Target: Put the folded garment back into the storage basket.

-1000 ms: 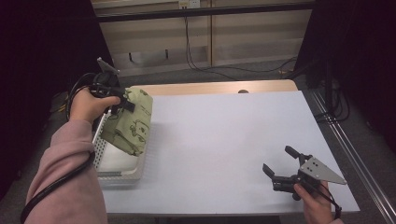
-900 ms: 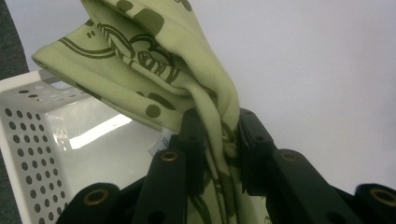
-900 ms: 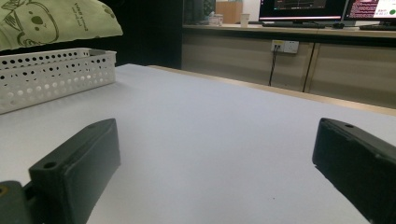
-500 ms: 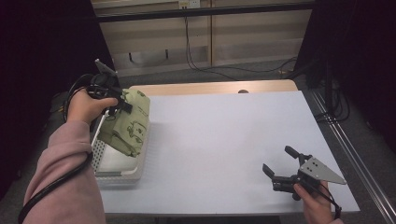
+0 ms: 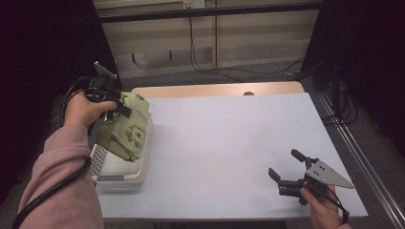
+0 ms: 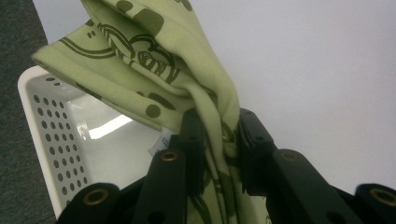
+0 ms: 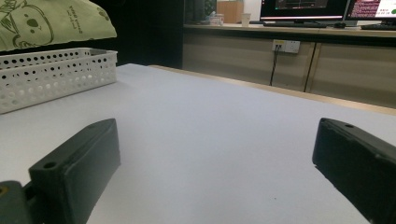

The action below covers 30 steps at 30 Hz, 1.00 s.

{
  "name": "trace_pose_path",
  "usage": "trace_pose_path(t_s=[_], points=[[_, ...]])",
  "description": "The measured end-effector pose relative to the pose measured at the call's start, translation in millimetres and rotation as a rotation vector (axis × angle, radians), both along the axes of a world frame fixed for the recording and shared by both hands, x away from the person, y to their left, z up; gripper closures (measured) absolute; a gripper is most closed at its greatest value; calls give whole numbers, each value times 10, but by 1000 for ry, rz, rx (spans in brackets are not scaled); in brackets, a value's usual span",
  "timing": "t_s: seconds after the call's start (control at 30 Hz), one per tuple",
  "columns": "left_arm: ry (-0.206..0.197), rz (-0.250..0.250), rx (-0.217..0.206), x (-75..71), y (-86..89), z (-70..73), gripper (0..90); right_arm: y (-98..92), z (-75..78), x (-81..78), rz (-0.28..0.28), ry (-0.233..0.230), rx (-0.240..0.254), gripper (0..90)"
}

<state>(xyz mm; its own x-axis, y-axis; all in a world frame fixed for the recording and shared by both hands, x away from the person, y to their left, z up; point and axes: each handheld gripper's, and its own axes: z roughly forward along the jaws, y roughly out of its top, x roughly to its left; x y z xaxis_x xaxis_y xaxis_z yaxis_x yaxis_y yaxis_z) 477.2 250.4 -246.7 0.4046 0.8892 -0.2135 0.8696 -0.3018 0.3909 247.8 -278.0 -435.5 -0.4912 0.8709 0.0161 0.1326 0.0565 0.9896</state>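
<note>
Left gripper: two black fingers rising from the bottom edge, closed on a bunched fold of green cloth. Cloth: pale green with dark green printed lines and dots, spreading up and left from the grip. Basket: white, perforated wall, lying left, below the cloth. Table: white, at right.

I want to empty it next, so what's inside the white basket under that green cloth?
The white basket shows a bare floor at its near end. The green cloth, pinched by the left gripper, hangs over the far end and hides it.
</note>
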Motion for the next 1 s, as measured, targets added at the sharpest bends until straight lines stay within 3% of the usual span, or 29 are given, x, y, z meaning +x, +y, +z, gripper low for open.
trace_pose_path(t_s=[0.03,0.17,0.73,1.0], points=[[2,-20,17,6,21,3,749,0,0,0,0,0,-1,5],[-12,5,13,-9,35,-10,749,-1,-1,0,-1,0,-1,5],[-6,4,7,-28,71,-82,748,-2,1,0,1,-1,-2,5],[-1,-12,29,-33,119,-114,748,-1,2,0,-1,-2,-1,5]])
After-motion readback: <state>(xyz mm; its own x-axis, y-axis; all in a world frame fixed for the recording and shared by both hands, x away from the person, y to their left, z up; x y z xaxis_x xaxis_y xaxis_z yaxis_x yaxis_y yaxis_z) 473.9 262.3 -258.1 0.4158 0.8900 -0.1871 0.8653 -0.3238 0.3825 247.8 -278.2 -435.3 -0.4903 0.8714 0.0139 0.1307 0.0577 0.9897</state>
